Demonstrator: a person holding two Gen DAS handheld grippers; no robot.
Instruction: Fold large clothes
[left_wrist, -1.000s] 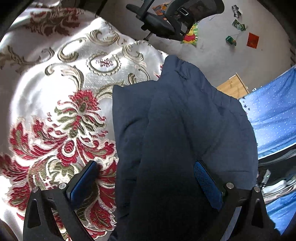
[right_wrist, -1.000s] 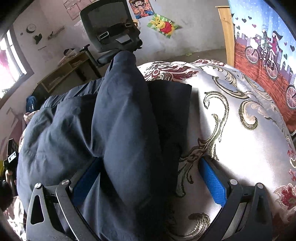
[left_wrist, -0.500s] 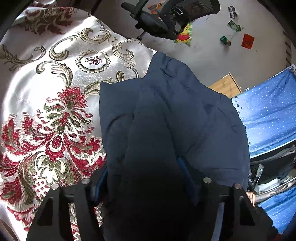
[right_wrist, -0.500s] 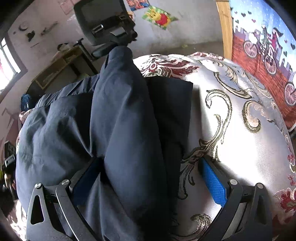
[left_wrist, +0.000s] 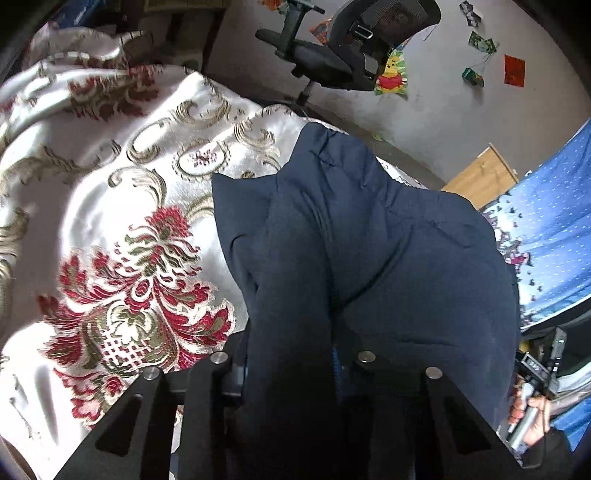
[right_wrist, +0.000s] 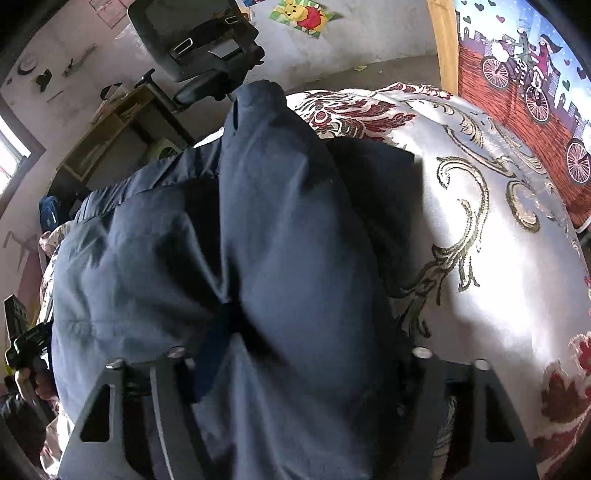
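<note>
A large navy padded jacket (left_wrist: 388, 258) lies folded lengthwise on a white bedspread with red and gold flowers (left_wrist: 110, 229). My left gripper (left_wrist: 291, 354) is shut on a thick fold of the jacket at its near end; cloth hides the pads. In the right wrist view the same jacket (right_wrist: 266, 258) bulges up between the fingers. My right gripper (right_wrist: 295, 354) is shut on the jacket's opposite end, its fingertips buried in the cloth. The bedspread (right_wrist: 509, 266) shows to the right of it.
A black office chair (left_wrist: 351, 48) stands beyond the bed, also in the right wrist view (right_wrist: 207, 48). A blue patterned cloth (left_wrist: 554, 206) hangs at the right. A wooden shelf (right_wrist: 107, 136) stands by the wall. A hand with the other gripper's handle (left_wrist: 532, 398) shows at lower right.
Both grippers went from open around the jacket to shut on it. The left closed first, the right in the last half second. The jacket is bunched and slightly lifted at both ends.
</note>
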